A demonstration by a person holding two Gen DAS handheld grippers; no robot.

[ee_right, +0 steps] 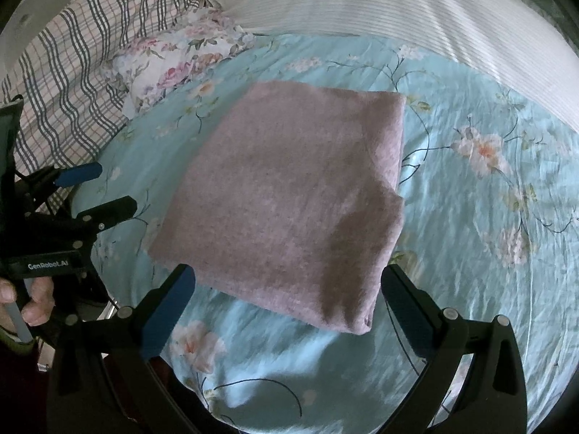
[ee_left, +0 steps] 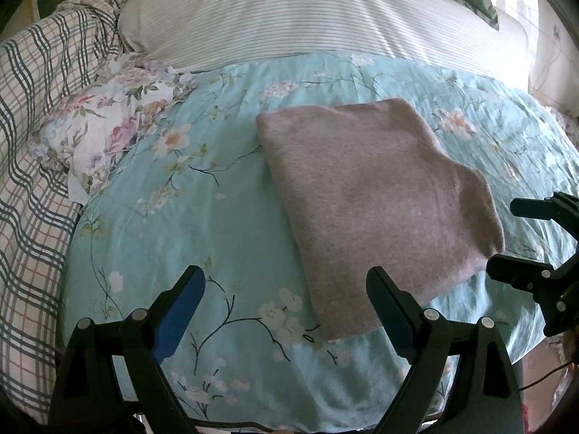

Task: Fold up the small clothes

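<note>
While the pink garment lies folded on the floral sheet, left gripper and right gripper hover spread wide, holding nothing.

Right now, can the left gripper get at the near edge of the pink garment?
Probably yes. The left gripper is open and empty, with the pink garment lying flat on the blue sheet just ahead. Nothing lies between; the right gripper sits off to the side.
</note>
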